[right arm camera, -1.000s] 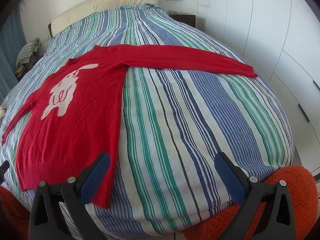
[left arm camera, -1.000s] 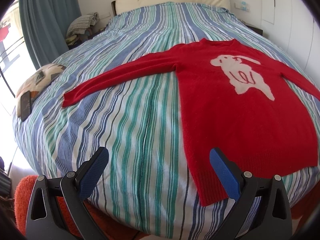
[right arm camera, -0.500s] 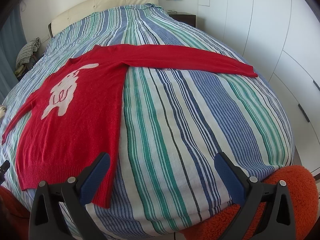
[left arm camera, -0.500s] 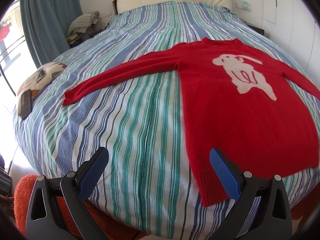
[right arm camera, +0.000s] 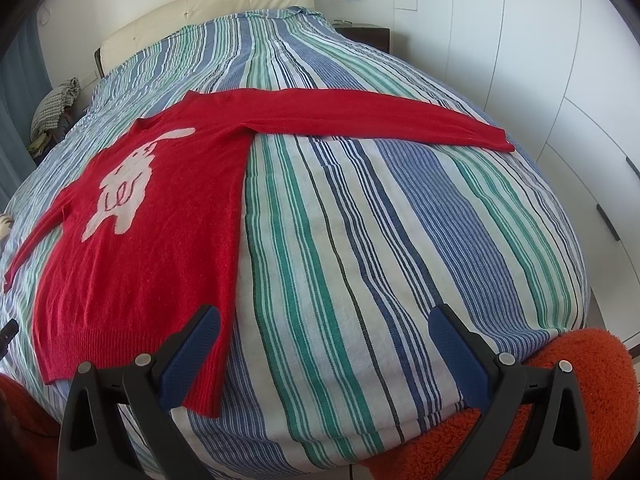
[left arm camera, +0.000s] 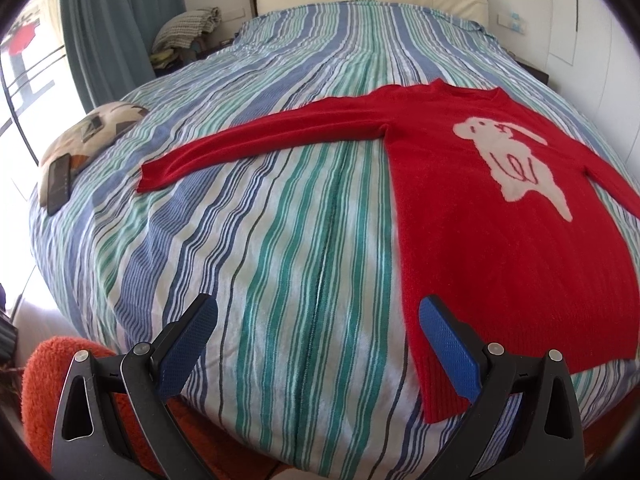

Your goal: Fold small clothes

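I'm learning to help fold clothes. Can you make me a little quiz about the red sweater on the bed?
1. True or false: the red sweater lies flat with both sleeves spread out.
2. What is the white picture on its front? A) a star B) an animal C) a car
3. Fill in: both the left tool and the right tool are ____ and hold nothing.

Key: 1 true; 2 B; 3 open.

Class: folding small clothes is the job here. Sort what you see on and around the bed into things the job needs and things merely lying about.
Needed:
red sweater, spread flat
left gripper, open
right gripper, open
striped bed cover, the work surface

Lying about:
patterned cushion
dark phone
folded blanket
orange rug
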{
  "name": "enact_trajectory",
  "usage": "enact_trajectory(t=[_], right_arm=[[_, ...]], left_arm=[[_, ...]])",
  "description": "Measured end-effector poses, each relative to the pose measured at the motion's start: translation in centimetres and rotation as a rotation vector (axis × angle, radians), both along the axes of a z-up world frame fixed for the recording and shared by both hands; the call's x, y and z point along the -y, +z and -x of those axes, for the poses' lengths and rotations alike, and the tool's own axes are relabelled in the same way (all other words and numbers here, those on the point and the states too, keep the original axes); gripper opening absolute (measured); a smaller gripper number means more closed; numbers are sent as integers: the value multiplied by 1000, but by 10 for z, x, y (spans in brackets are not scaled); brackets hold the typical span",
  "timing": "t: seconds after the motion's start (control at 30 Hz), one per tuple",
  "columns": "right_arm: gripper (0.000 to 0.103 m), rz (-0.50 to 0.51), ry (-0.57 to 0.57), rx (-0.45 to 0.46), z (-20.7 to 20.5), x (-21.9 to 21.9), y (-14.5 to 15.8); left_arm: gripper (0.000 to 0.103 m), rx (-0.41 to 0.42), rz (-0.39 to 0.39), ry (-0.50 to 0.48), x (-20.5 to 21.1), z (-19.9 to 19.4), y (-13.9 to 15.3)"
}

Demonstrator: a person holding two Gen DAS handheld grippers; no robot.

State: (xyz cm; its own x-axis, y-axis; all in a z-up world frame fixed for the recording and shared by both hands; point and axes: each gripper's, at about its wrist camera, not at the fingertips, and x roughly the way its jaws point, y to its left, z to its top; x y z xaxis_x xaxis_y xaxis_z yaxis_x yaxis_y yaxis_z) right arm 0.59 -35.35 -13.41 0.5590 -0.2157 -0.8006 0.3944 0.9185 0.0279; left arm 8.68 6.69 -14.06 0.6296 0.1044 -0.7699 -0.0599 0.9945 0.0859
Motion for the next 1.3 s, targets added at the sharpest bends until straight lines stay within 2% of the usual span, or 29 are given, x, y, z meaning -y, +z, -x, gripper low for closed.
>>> enact_trajectory(t=[1.3], right_arm=[[102, -5, -3, 4, 1, -1, 0]], left_arm=[[101, 1, -14, 3, 0, 0, 1]])
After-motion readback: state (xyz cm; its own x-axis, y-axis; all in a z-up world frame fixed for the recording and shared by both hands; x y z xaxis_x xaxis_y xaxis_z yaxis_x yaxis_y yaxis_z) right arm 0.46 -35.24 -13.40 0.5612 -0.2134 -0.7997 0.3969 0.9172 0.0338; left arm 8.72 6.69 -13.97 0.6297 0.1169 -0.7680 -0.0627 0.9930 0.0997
